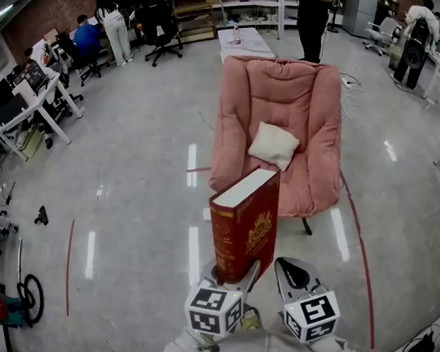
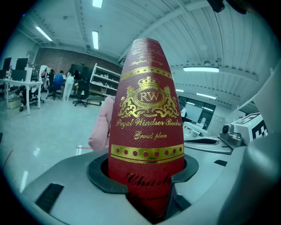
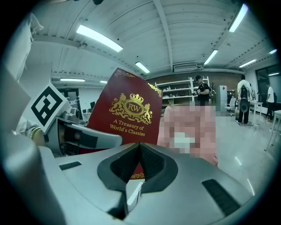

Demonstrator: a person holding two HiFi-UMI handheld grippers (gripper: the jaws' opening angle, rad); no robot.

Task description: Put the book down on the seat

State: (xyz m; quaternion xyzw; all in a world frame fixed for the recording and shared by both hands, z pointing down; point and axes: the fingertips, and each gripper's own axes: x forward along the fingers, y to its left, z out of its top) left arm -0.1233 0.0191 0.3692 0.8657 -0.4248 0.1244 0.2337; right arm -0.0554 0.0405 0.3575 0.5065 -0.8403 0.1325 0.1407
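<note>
Far left, desks (image 1: 36,101) and seated people line the wall, well apart from you. Open floor (image 1: 135,201) spreads between you and the pink chair (image 1: 320,111), marked only by red tape lines (image 1: 68,265). Your left gripper (image 1: 231,280) grasps the red book (image 1: 244,221) by its lower end. You hold it upright on the near side of the chair. A white pillow (image 1: 274,146) sits mid-seat, and bare cushion shows to its right. Your right gripper (image 1: 294,274) is clenched on nothing, just beside the book's cover. Beyond the chair stand a low table (image 1: 246,41) and a person (image 1: 313,17).
</note>
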